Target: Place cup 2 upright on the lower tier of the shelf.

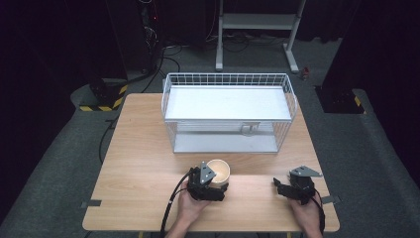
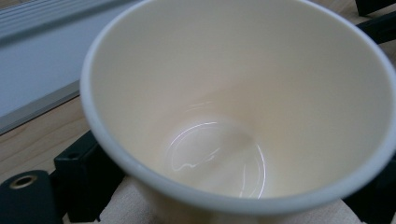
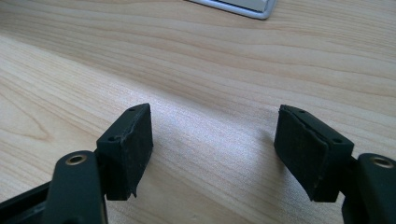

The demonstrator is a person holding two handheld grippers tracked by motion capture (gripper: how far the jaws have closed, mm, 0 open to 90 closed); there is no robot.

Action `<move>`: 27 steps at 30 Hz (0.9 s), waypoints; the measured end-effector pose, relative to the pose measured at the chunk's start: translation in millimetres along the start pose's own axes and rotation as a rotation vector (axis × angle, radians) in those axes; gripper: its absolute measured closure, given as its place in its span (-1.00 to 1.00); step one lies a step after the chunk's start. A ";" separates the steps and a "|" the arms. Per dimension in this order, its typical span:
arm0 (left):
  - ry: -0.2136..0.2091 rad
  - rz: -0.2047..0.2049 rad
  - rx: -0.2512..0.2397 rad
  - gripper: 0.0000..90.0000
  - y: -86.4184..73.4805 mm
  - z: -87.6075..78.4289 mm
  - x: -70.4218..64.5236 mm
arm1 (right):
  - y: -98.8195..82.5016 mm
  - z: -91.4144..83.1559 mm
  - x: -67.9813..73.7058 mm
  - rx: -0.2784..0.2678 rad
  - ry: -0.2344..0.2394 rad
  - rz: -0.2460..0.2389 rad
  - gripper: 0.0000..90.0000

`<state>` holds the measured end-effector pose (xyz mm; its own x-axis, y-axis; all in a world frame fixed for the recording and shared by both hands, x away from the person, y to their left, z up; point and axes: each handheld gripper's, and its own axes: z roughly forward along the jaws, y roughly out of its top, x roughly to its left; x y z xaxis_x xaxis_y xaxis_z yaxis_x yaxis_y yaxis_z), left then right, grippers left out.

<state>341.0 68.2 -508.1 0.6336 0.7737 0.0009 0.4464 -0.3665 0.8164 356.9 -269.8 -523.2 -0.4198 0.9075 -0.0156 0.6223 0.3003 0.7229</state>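
Note:
A cream paper cup (image 1: 219, 171) stands near the table's front edge, left of centre. My left gripper (image 1: 216, 181) holds it from the near side. In the left gripper view the empty cup (image 2: 233, 116) is very close, and a black jaw hugs its outer wall on each side; the left gripper (image 2: 229, 191) is shut on it. My right gripper (image 1: 285, 186) rests low at the front right of the table. Its two black pads (image 3: 130, 149) stand wide apart over bare wood, so the right gripper (image 3: 215, 149) is open with nothing between them.
A white wire basket (image 1: 228, 79) with a flat white shelf inside stands on the far half of the wooden table (image 1: 138, 148). Its front edge is just beyond the cup. Cables and a metal stand lie on the floor behind the table.

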 end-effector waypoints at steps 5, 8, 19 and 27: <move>0.006 -0.002 -0.006 -0.81 0.3 1.1 1.5 | 0.0 0.0 0.0 0.000 0.000 0.000 -0.37; 0.008 -0.001 -0.007 -0.81 0.6 1.5 2.5 | 0.0 0.0 0.0 0.000 0.000 0.000 -0.37; 0.019 -0.040 -0.021 -0.81 1.7 2.3 11.8 | 0.0 0.0 0.0 0.000 0.000 0.000 -0.37; 0.050 -0.034 -0.027 -0.81 12.4 2.4 20.5 | 0.0 0.0 0.0 0.000 0.000 0.000 -0.37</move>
<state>361.0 78.3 -499.4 0.5855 0.8107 0.0013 0.4495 -0.3260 0.8316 356.9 -269.8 -523.2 -0.4200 0.9074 -0.0156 0.6225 0.3005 0.7226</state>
